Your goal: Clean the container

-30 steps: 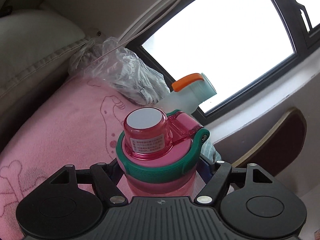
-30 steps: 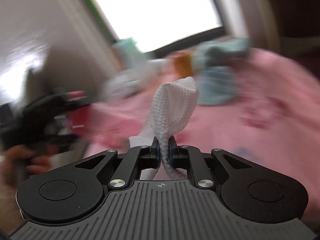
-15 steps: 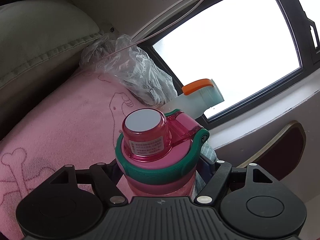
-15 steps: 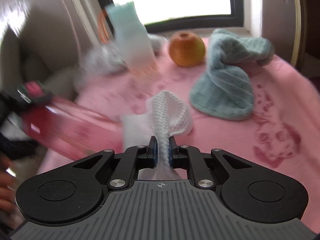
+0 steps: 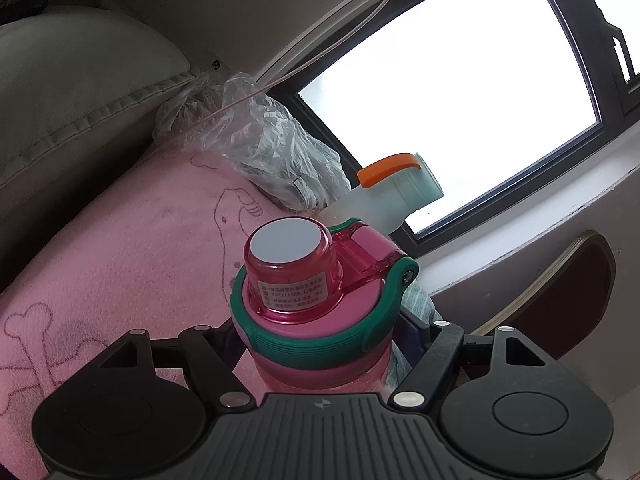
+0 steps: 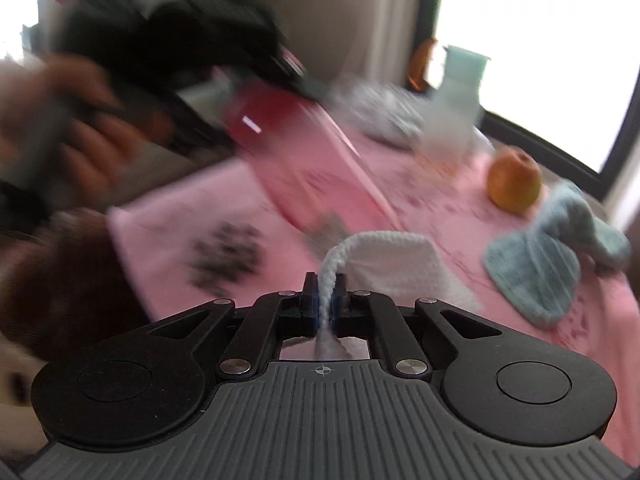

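Note:
A pink see-through bottle [image 5: 292, 276] with a dark green collar and a flip lid stands between the fingers of my left gripper [image 5: 320, 340], which is shut on its body just below the collar. In the right wrist view the same bottle [image 6: 304, 148] shows blurred and tilted over the pink tablecloth, with a person's hand [image 6: 80, 148] behind it. My right gripper [image 6: 328, 300] pinches a white knitted cloth [image 6: 392, 264]; its jaws are closing tighter on the fold. The loose end of the cloth rests on the tablecloth in front.
On the pink tablecloth [image 6: 440, 208] lie an orange fruit [image 6: 514, 180], a crumpled blue-green cloth [image 6: 552, 264] and dark crumbs [image 6: 228, 256]. A white jug with an orange handle [image 5: 392, 196] and a plastic bag [image 5: 260, 148] stand by the window. A chair back [image 5: 572, 288] is at right.
The right gripper has rolled and swung toward the bottle, with the white cloth still in it and now drooping onto the table. The left gripper with the bottle has hardly moved.

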The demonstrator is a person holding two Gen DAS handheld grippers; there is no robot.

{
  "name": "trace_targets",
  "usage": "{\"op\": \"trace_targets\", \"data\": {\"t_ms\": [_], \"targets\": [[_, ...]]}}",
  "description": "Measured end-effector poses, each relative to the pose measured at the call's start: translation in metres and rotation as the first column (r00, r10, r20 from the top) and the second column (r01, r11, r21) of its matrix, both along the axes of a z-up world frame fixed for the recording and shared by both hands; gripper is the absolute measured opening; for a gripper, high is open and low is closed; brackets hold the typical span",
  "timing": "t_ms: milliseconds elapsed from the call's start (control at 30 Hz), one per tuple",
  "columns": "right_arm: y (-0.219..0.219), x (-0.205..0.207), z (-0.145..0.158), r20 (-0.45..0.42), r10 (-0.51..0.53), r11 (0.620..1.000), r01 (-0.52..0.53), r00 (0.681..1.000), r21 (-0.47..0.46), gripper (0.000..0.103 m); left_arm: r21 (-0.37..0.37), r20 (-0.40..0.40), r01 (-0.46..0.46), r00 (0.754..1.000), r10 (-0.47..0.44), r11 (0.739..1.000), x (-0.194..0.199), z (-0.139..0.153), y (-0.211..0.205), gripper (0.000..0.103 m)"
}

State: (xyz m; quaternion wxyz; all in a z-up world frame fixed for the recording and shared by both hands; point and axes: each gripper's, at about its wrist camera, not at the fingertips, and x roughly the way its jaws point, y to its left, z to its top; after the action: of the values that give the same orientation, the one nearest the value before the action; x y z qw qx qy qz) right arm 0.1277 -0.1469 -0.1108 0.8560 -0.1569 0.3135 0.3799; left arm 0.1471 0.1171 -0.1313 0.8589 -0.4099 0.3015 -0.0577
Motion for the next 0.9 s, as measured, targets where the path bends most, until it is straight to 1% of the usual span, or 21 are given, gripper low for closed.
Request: {"op": "trace_targets", "data": {"t_ms": [67, 100, 133, 167, 233, 267, 300, 333, 367, 400, 433, 467, 533, 567, 600, 667, 733, 833, 900], "targets": [[-0.009, -0.003, 0.016, -0.016, 0.012, 0.994, -0.010, 1.000, 0.112, 0.007, 0.001, 0.000, -0.005, 1.000, 0.005, 1.000, 0.000, 0.000, -0.001, 0.073], [-0.014, 0.000, 0.022, -0.023, -0.019, 0.988, 0.022, 1.000, 0.155, 0.007, 0.002, 0.000, -0.008, 1.000, 0.008, 1.000, -0.001, 0.000, -0.002, 0.073], [-0.019, 0.006, 0.024, -0.035, -0.074, 0.980, 0.079, 0.997, 0.183, 0.007, 0.003, 0.001, -0.009, 1.000, 0.009, 1.000, -0.001, 0.000, -0.002, 0.073], [-0.023, 0.016, 0.022, -0.053, -0.129, 0.972, 0.137, 0.990, 0.190, 0.007, 0.004, 0.000, -0.011, 1.000, 0.011, 1.000, -0.001, 0.000, -0.003, 0.073], [-0.029, 0.036, 0.012, -0.091, -0.213, 0.958, 0.226, 0.973, 0.175, 0.007, 0.005, 0.000, -0.016, 1.000, 0.016, 1.000, -0.001, 0.001, -0.003, 0.073], [-0.031, 0.045, 0.004, -0.130, -0.242, 0.946, 0.264, 0.961, 0.190, 0.007, 0.003, 0.000, -0.019, 1.000, 0.019, 1.000, -0.001, 0.000, -0.003, 0.073], [-0.036, 0.053, -0.004, -0.182, -0.266, 0.923, 0.305, 0.947, 0.234, 0.007, 0.000, -0.001, -0.025, 1.000, 0.025, 1.000, -0.001, 0.000, -0.002, 0.073], [-0.041, 0.060, -0.011, -0.237, -0.289, 0.893, 0.350, 0.927, 0.283, 0.007, -0.003, -0.002, -0.029, 1.000, 0.029, 1.000, -0.001, -0.001, -0.002, 0.073], [-0.048, 0.066, -0.020, -0.302, -0.313, 0.845, 0.410, 0.900, 0.344, 0.007, -0.005, -0.003, -0.031, 1.000, 0.031, 1.000, -0.001, -0.001, -0.001, 0.073], [-0.055, 0.072, -0.029, -0.370, -0.341, 0.785, 0.479, 0.864, 0.394, 0.007, -0.005, -0.003, -0.031, 1.000, 0.031, 0.999, 0.000, -0.001, -0.002, 0.073], [-0.061, 0.077, -0.037, -0.427, -0.372, 0.725, 0.545, 0.824, 0.420, 0.007, -0.004, -0.002, -0.031, 1.000, 0.031, 1.000, 0.000, -0.001, -0.002, 0.073], [-0.064, 0.081, -0.044, -0.468, -0.408, 0.681, 0.603, 0.784, 0.415, 0.007, -0.004, -0.002, -0.032, 0.999, 0.032, 0.999, 0.000, -0.001, -0.002, 0.073], [-0.065, 0.087, -0.058, -0.524, -0.472, 0.634, 0.686, 0.709, 0.357, 0.007, -0.010, -0.004, -0.040, 0.999, 0.040, 0.999, -0.001, -0.001, -0.001, 0.073], [-0.063, 0.090, -0.064, -0.541, -0.477, 0.633, 0.698, 0.693, 0.335, 0.007, -0.015, -0.007, -0.044, 0.999, 0.044, 0.999, -0.001, -0.002, 0.000, 0.073], [-0.060, 0.092, -0.068, -0.555, -0.461, 0.642, 0.692, 0.692, 0.330, 0.007, -0.019, -0.011, -0.050, 0.999, 0.049, 0.999, -0.001, -0.002, 0.000, 0.073], [-0.053, 0.093, -0.072, -0.562, -0.428, 0.673, 0.664, 0.708, 0.325, 0.007, -0.022, -0.018, -0.061, 0.998, 0.060, 0.998, -0.001, -0.003, 0.002, 0.074], [-0.048, 0.090, -0.073, -0.547, -0.414, 0.705, 0.636, 0.728, 0.313, 0.008, -0.030, -0.023, -0.067, 0.998, 0.066, 0.997, -0.001, -0.004, 0.004, 0.074], [-0.051, 0.081, -0.077, -0.581, -0.343, 0.720, 0.604, 0.738, 0.342, 0.008, -0.024, -0.026, -0.068, 0.997, 0.068, 0.997, -0.002, -0.004, 0.004, 0.074], [-0.051, 0.073, -0.075, -0.575, -0.307, 0.748, 0.566, 0.758, 0.347, 0.008, -0.018, -0.033, -0.073, 0.997, 0.073, 0.997, -0.002, -0.004, 0.005, 0.074]]}}
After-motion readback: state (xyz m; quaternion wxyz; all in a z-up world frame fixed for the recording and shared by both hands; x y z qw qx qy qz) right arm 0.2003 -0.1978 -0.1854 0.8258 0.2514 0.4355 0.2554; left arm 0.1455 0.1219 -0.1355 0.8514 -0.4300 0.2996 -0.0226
